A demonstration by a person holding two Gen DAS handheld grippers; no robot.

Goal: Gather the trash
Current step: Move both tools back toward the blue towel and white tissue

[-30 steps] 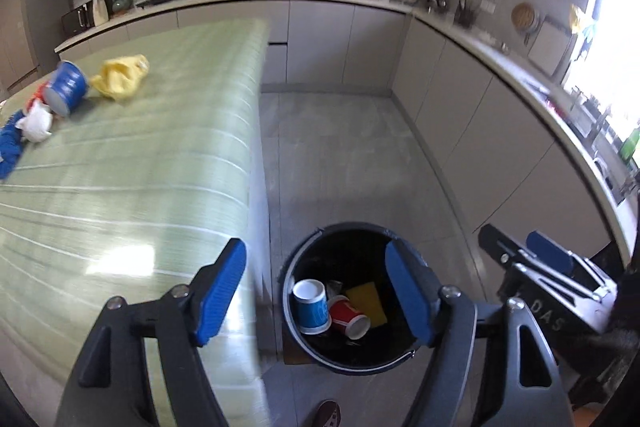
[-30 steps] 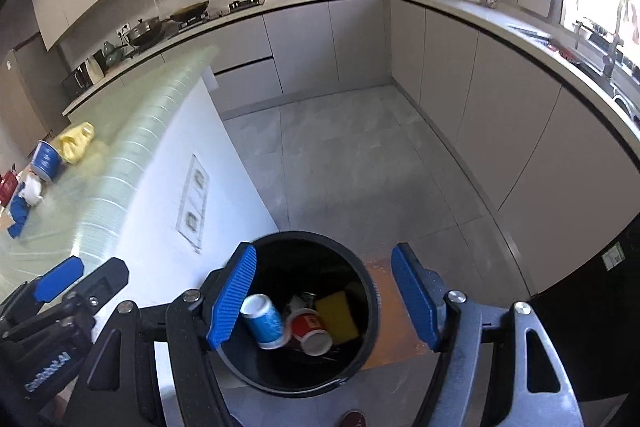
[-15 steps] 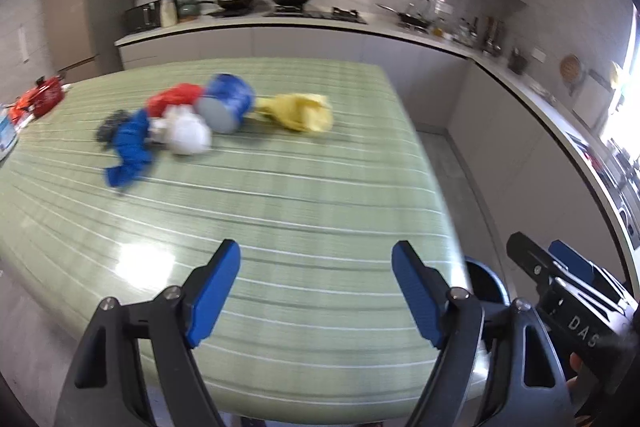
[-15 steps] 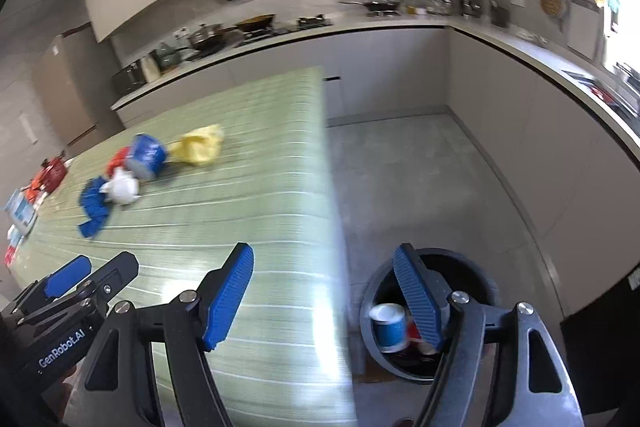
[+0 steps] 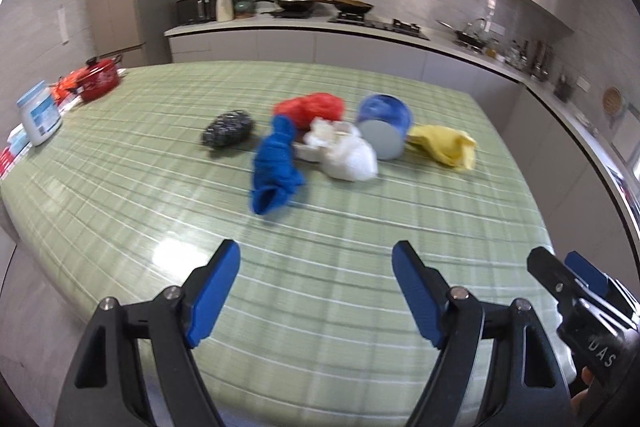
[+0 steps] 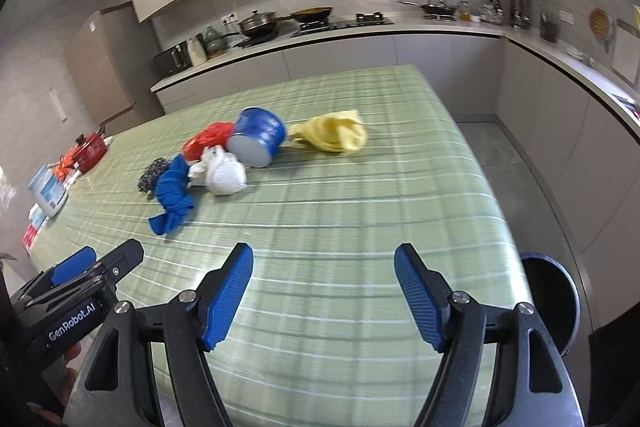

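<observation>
A heap of trash lies mid-table on the green checked cloth (image 5: 320, 307): a blue rag (image 5: 274, 167) (image 6: 172, 197), a white crumpled bag (image 5: 346, 155) (image 6: 222, 173), a red bag (image 5: 310, 107) (image 6: 206, 141), a tipped blue cup (image 5: 384, 129) (image 6: 258, 139), a yellow cloth (image 5: 446, 145) (image 6: 334, 131) and a dark scrubber (image 5: 228, 129) (image 6: 150, 175). My left gripper (image 5: 316, 295) hangs open and empty over the near table edge. My right gripper (image 6: 324, 299) is open and empty too. The black bin (image 6: 554, 301) stands on the floor at the table's right.
A red pot (image 5: 98, 81) and a white jar (image 5: 40, 113) stand at the table's left end, with small packets beside them. Kitchen counters with pans run along the back and right walls. Grey floor lies between table and right cabinets.
Both grippers swung from above the bin on the floor over to the table; the trash heap now lies ahead of them. Both stay empty.
</observation>
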